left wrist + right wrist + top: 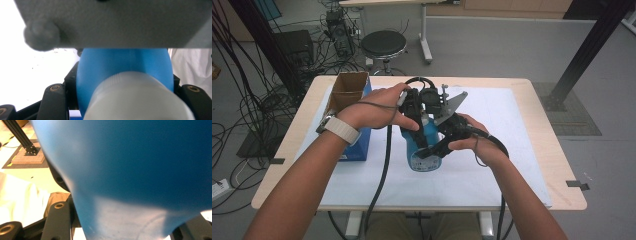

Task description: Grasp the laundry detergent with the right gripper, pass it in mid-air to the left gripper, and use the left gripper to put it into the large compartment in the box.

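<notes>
A blue plastic bottle with a white ribbed cap (424, 150) stands at the middle of the white sheet covering the light wooden desk (552, 150), and everything else is placed from it. The left tool (414, 112) comes onto the bottle from above, near its cap end, and the left gripper view shows the blue body wedged between its black jaws, so it is clamped on the bottle. The right tool (447, 137) is pressed against the bottle's right side; the blue wall sits between its jaws in the right gripper view, which reads as a grip too. An open cardboard box on a blue base (349, 107) stands to the bottle's left.

The likely trouble is the smooth, rounded plastic slipping. If the two tools pull or twist unevenly, the bottle could tip, squirt free, or knock toward the box.
</notes>
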`<act>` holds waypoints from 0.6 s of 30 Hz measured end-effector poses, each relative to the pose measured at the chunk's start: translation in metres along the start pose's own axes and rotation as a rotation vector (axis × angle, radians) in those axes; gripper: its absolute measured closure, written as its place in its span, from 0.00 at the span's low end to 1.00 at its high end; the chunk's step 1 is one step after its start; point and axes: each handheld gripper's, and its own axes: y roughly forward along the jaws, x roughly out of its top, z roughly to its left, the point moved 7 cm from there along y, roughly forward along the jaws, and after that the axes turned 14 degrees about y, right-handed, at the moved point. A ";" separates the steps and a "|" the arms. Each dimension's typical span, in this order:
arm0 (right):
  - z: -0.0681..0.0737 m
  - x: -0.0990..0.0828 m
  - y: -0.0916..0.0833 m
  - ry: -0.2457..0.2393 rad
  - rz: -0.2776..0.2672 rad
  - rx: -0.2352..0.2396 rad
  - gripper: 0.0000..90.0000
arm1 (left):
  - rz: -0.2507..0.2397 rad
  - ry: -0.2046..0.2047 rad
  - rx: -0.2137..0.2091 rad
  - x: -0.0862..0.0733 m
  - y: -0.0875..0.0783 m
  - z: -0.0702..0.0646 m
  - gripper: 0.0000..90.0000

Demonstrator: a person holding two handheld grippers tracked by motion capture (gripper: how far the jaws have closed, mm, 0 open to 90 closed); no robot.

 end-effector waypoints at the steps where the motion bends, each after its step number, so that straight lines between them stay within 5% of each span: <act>1: 0.000 0.000 0.000 0.000 0.000 0.000 0.48 | 0.000 0.000 0.000 0.000 0.000 0.000 0.43; 18: 0.000 0.001 -0.002 -0.007 -0.011 0.003 0.48 | -0.006 -0.001 0.006 0.001 -0.003 -0.001 0.43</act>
